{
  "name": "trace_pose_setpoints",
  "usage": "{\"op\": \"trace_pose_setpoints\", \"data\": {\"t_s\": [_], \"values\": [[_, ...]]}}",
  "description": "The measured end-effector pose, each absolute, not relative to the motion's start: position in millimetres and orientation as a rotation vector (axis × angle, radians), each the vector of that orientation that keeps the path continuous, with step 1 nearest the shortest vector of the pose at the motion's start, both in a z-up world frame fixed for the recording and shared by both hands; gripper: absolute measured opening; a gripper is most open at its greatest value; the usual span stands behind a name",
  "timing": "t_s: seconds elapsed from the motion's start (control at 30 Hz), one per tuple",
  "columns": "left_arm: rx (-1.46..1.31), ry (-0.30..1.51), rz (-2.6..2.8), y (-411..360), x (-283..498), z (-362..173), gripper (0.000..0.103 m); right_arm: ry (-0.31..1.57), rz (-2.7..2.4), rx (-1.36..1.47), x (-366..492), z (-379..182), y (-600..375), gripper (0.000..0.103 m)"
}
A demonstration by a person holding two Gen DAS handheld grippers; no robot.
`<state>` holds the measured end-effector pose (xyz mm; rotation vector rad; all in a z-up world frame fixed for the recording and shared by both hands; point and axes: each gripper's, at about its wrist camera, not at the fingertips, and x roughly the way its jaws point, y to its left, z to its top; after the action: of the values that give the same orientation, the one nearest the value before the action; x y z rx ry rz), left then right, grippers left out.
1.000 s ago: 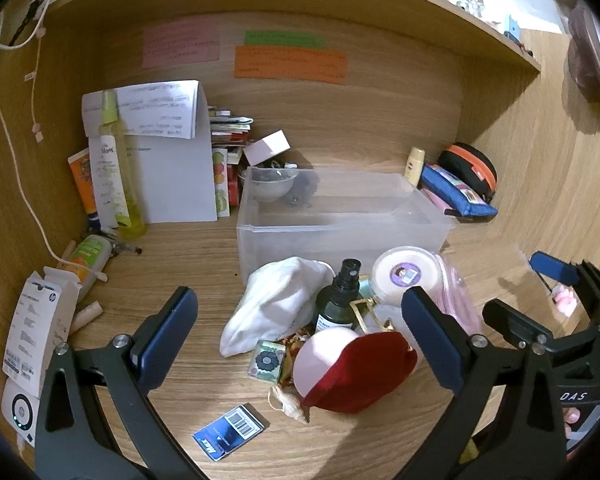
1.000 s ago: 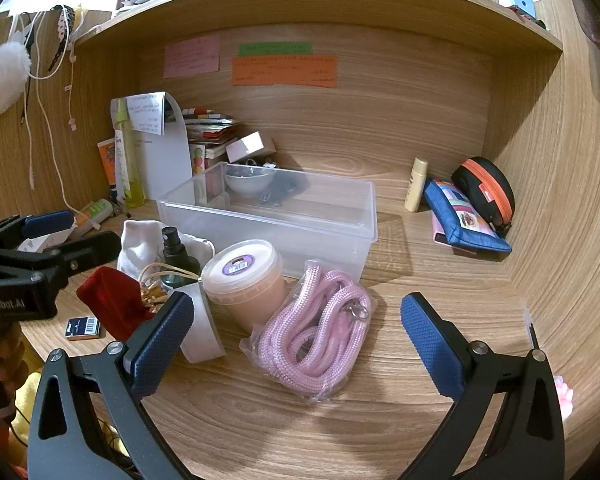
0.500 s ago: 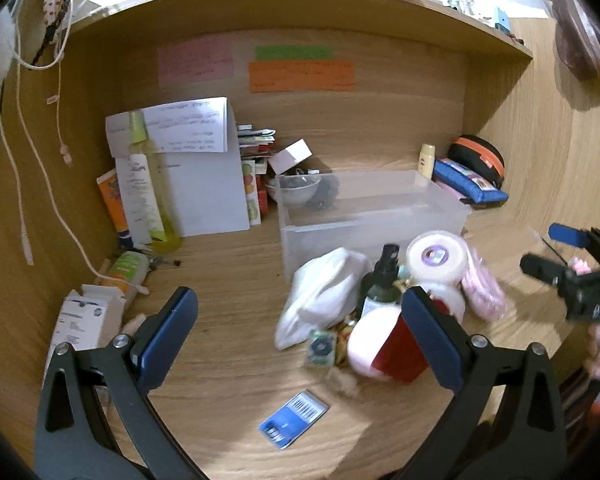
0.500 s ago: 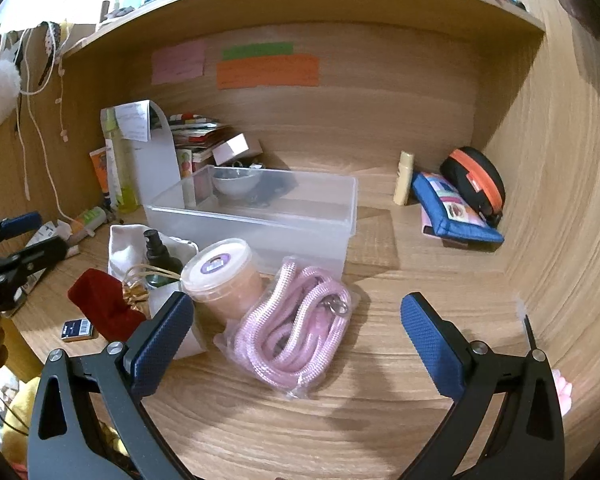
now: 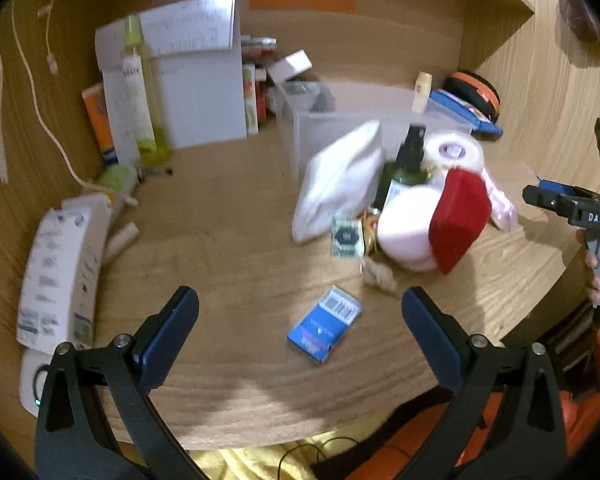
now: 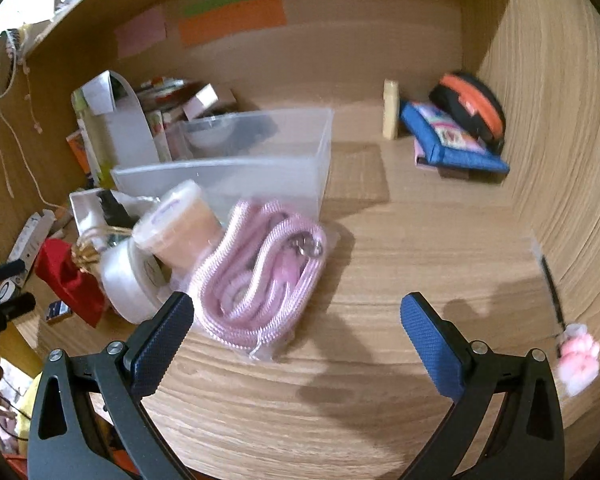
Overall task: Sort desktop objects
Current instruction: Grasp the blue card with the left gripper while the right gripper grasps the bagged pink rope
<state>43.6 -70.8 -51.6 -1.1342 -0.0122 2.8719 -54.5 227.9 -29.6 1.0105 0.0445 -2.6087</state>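
A clear plastic bin (image 6: 260, 160) stands on the wooden desk, also in the left wrist view (image 5: 340, 128). In front of it lies a pile: a bagged pink rope (image 6: 260, 276), a lidded tub (image 6: 180, 224), a red pouch (image 5: 458, 220), a white cloth (image 5: 340, 188), a dark spray bottle (image 5: 406, 168) and a small blue box (image 5: 324, 322). My left gripper (image 5: 300, 336) is open and empty, above the desk's front edge near the blue box. My right gripper (image 6: 296, 340) is open and empty, just in front of the pink rope.
A blue pouch (image 6: 452, 140) and an orange-black case (image 6: 468, 104) lie at the back right. Papers, a tall bottle (image 5: 138, 92) and books stand at the back left. A white carton (image 5: 56, 264) lies at the left. A pink charm (image 6: 578, 356) lies by the right wall.
Both grippers have pulled back and tilted down, so the desk's front edge now shows. The views are blurred by motion. Nothing on the desk has moved.
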Motion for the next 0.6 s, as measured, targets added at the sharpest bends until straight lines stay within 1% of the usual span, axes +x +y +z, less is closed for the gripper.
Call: {"op": "trace_pose_setpoints", "data": {"t_s": [0.07, 0.1, 0.13, 0.17, 0.2, 0.23, 0.3, 0.37, 0.4, 0.5, 0.53, 0.57, 0.6], "values": [[-1.141, -0.006, 2.868, -69.9, 44.4, -56.9, 0.103, 0.020, -2.569, 1.048, -56.9, -35.0, 227.2, 0.103], [-1.143, -0.003, 2.865, -69.5, 44.7, -59.1, 0.101, 0.009, -2.554, 1.059, -57.1, -37.1, 226.6, 0.103], [-1.148, -0.004, 2.857, -69.0, 44.6, -61.6, 0.095, -0.001, -2.539, 1.066, -56.8, -38.7, 225.2, 0.103], [-1.159, -0.004, 2.843, -68.6, 43.5, -64.4, 0.091, -0.007, -2.524, 1.067, -55.9, -40.0, 223.1, 0.103], [-1.170, -0.005, 2.832, -68.4, 41.5, -66.4, 0.084, -0.006, -2.515, 1.069, -54.3, -40.8, 220.9, 0.103], [-1.187, -0.008, 2.813, -68.3, 39.1, -69.1, 0.081, 0.007, -2.507, 1.073, -53.1, -41.9, 217.0, 0.103], [-1.203, -0.018, 2.789, -68.5, 36.7, -73.9, 0.079, 0.043, -2.505, 1.068, -50.4, -43.0, 210.3, 0.103], [-1.207, -0.014, 2.775, -68.2, 36.2, -77.6, 0.074, 0.096, -2.507, 1.069, -49.4, -46.0, 202.6, 0.103], [-1.210, -0.010, 2.768, -68.1, 36.0, -78.5, 0.069, 0.125, -2.510, 1.073, -49.8, -47.8, 199.0, 0.103], [-1.196, 0.022, 2.774, -66.3, 36.5, -79.7, 0.065, 0.202, -2.527, 1.097, -54.7, -54.3, 190.8, 0.103], [-1.186, 0.035, 2.780, -65.8, 36.9, -79.9, 0.060, 0.215, -2.528, 1.106, -57.2, -56.3, 188.4, 0.103], [-1.179, 0.048, 2.784, -65.4, 36.7, -80.3, 0.059, 0.221, -2.526, 1.114, -59.6, -57.5, 187.1, 0.103], [-1.173, 0.060, 2.789, -65.4, 36.7, -80.7, 0.055, 0.226, -2.526, 1.118, -61.5, -58.3, 185.8, 0.103]]}}
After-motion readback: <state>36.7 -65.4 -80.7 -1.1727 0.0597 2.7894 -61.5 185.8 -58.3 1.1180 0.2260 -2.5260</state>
